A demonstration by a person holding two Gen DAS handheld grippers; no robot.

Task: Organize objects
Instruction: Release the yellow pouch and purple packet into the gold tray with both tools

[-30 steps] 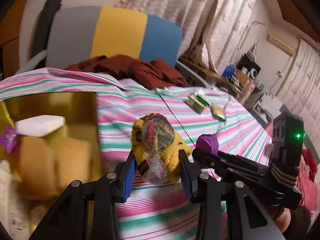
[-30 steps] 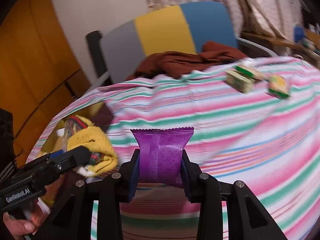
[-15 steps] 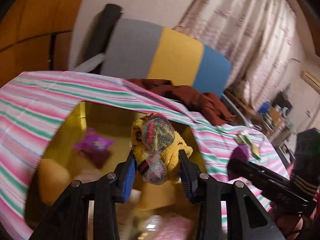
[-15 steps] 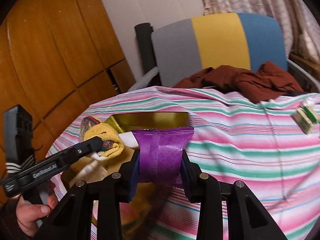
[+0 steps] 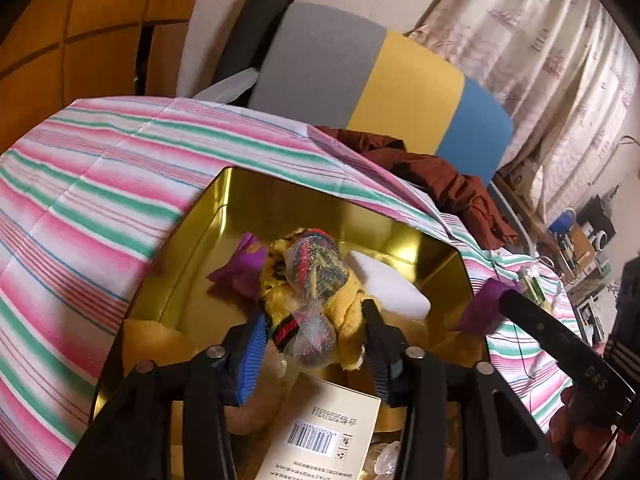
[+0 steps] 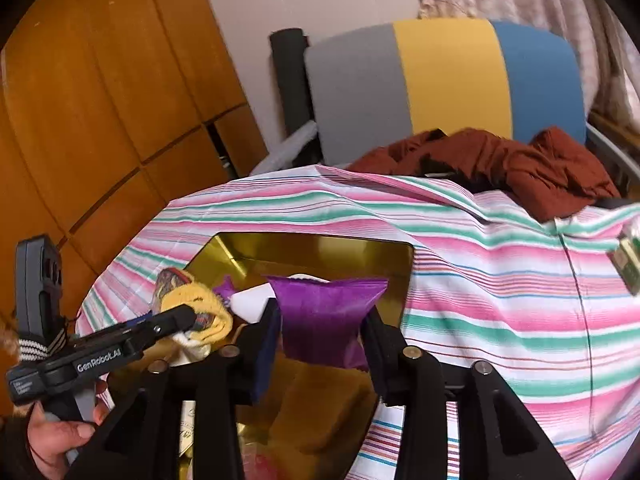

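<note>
Your left gripper (image 5: pixel 314 354) is spreading its fingers, and the yellow sock bundle (image 5: pixel 316 300) is still sitting between them above the gold tin (image 5: pixel 192 240). Your right gripper (image 6: pixel 322 344) is also opening around the purple packet (image 6: pixel 324 320), over the tin's right side. The packet may be falling onto the striped cloth (image 6: pixel 500 320) if it is catching the rim.
</note>
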